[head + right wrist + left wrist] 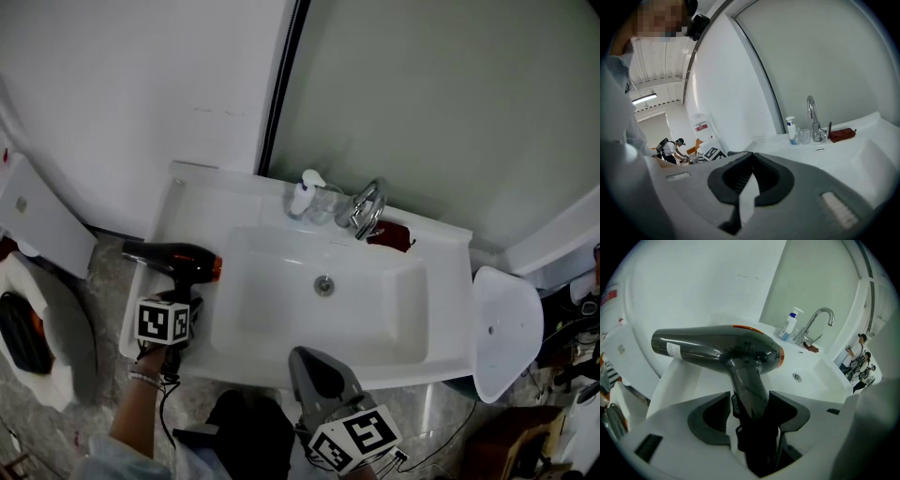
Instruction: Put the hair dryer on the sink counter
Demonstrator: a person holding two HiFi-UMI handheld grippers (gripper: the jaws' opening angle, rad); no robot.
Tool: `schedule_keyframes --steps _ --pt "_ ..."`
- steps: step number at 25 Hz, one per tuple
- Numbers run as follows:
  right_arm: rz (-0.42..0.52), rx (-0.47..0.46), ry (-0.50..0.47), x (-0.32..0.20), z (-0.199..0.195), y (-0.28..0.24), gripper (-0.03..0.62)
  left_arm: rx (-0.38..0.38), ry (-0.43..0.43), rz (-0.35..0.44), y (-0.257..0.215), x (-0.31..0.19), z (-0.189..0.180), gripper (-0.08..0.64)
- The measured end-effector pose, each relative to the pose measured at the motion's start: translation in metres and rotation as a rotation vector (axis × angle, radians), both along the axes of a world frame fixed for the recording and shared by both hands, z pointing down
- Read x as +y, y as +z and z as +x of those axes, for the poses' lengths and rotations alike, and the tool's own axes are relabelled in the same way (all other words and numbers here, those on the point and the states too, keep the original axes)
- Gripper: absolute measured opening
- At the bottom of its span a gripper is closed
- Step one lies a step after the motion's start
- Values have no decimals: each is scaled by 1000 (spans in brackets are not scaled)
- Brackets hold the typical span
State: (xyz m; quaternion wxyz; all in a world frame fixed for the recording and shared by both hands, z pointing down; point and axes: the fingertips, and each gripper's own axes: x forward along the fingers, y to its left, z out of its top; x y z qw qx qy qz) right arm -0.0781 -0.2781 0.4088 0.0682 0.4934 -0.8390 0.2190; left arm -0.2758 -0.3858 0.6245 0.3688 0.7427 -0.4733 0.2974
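Hair dryer lies on the counter left of the basin, handle loose between the wide-open left gripper; best drawn straight back without nudging it; right gripper closed, empty.

Each hand carries a gripper. The left gripper, at the left end of the sink counter, has a smooth pale shell. Two dark grey ribbed pads sit in its dark surround, and a cube of black-and-white square markers is on its back. A black cable trails from that cube, away from the sink counter. A pale bracelet circles that wrist, and beyond it comes a light blue-grey sleeve. The right gripper, at the sink counter's near edge, is a mid-grey wedge with its own marker cube and a thin dark lead. Dark clothing shows between the two.
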Motion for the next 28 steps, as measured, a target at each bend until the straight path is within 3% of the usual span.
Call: schedule_keyframes --steps 14,19,28 --pt "19 -10 -61 -1 -15 -6 -2 94 -36 52 -32 11 -9 239" --pt "30 -15 -85 -1 -19 -10 -3 171 -87 114 -55 18 -13 239" --pt "66 -17 -126 -4 -24 -22 -3 200 -193 264 -111 34 -35 236"
